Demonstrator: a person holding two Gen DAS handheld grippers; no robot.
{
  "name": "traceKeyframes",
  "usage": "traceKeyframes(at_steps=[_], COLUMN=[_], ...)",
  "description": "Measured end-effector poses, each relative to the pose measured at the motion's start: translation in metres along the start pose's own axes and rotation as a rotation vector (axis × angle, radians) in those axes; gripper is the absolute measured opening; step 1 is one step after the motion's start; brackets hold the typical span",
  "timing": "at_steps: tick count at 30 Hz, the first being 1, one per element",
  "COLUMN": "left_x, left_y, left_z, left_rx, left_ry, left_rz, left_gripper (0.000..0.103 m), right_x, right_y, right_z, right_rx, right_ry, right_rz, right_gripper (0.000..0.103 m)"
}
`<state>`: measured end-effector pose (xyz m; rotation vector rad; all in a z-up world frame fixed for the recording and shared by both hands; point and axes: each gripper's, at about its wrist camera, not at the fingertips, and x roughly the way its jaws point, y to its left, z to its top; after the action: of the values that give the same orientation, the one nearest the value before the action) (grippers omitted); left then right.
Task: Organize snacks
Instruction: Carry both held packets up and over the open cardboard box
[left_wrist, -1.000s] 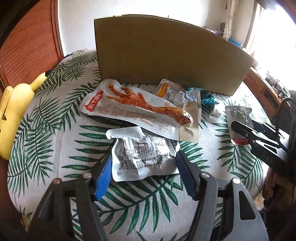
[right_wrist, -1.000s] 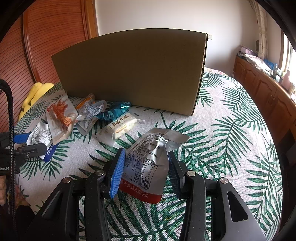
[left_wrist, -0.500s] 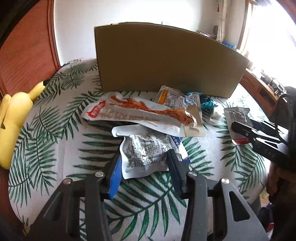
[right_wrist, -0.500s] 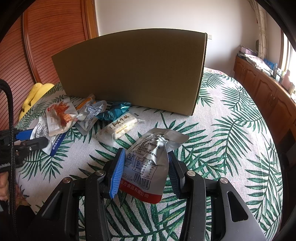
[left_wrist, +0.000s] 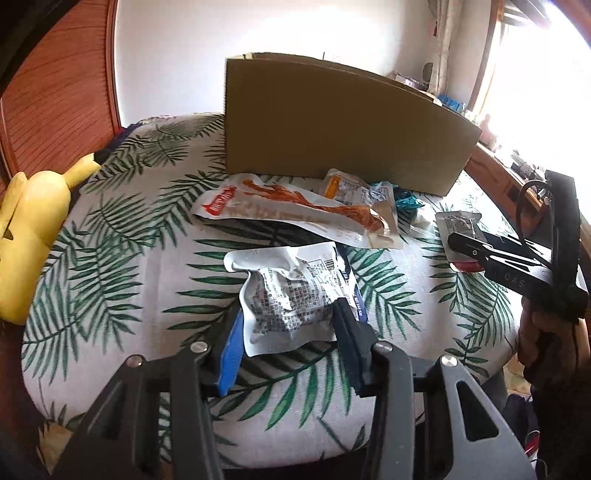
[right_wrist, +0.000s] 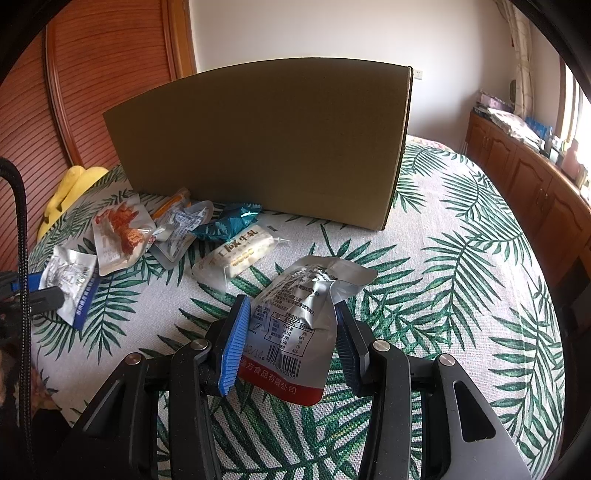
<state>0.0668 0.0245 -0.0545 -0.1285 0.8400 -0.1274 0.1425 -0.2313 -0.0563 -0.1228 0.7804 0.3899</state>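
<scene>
2 foil snack packets are in hand. The left hand-held gripper (left_wrist: 288, 332) is clamped on a crumpled silver packet (left_wrist: 291, 295), lifted slightly off the leaf-print bed (left_wrist: 110, 258). The right hand-held gripper (right_wrist: 291, 339) pinches a silver pouch with a red base (right_wrist: 299, 325), its long axis pointing forward along the fingers. The cardboard box (right_wrist: 266, 144) stands straight ahead of both, its open top out of sight; the right one looks nearer. Other snacks, among them a chicken-foot pack (left_wrist: 295, 214), lie between the hand-held grippers and the box.
</scene>
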Motion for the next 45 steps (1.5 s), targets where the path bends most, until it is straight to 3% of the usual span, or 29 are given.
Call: traceKeyframes(at_steps=[6,19,45], left_x=[-0.01,-0.019,-0.045], left_y=[0.008,-0.008,-0.035], left_z=[0.001,0.001,0.029], left_rx=[-0.021,0.005,0.042], left_ry=[-0.028,-0.068,-0.168], left_rz=[-0.017,-0.05,-0.093], left_gripper=[0.044,0.044,0.044], right_x=[-0.003,-0.032,-0.085], right_y=[0.004,0.003,0.019], right_z=[-0.001,-0.014,-0.008], right_rx=[-0.015,-0.019,-0.028], right_ry=[-0.011,-0.065,-0.173], right_rz=[-0.011,0.022,0.069], right_gripper=[0.043,0.03,0.03])
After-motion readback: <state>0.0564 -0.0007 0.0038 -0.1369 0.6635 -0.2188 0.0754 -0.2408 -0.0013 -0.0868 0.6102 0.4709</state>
